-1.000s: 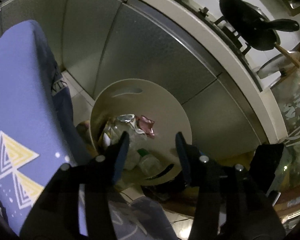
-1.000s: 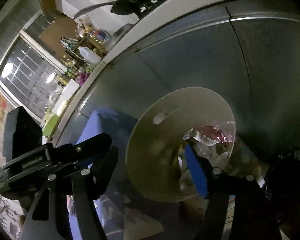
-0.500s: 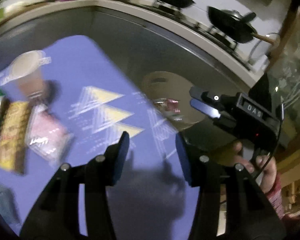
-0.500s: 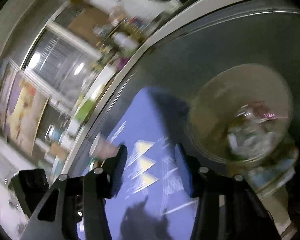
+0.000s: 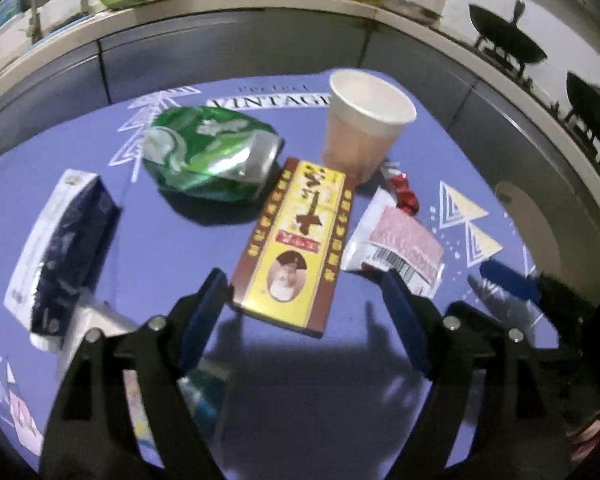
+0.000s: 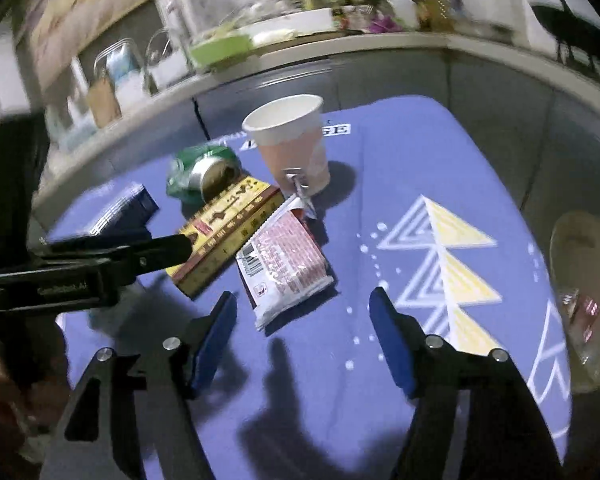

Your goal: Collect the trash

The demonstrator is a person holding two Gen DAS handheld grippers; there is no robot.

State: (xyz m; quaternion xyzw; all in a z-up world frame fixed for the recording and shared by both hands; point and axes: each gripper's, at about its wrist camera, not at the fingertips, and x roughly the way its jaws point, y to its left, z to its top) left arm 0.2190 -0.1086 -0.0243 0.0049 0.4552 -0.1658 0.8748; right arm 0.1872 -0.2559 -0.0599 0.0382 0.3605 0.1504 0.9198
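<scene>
Trash lies on a purple tablecloth (image 5: 172,240): a yellow-and-brown box (image 5: 294,244), a crushed green can (image 5: 208,152), a paper cup (image 5: 364,120), a pink-and-white wrapper (image 5: 396,244), a small red wrapper (image 5: 404,194) and a dark blue box (image 5: 68,240). My left gripper (image 5: 304,316) is open and empty, just above the near end of the yellow box. My right gripper (image 6: 304,340) is open and empty, just short of the pink wrapper (image 6: 284,264). The cup (image 6: 292,140), can (image 6: 204,172) and yellow box (image 6: 224,228) also show there.
A beige trash bin (image 6: 584,280) with trash in it stands off the table's right edge; it also shows in the left wrist view (image 5: 540,232). Grey cabinets (image 5: 220,56) and a cluttered counter run behind the table. More small wrappers (image 5: 24,420) lie at the near left.
Both grippers have swung from over the trash bin to above the table, empty and still open. The trash on the cloth has come into view.
</scene>
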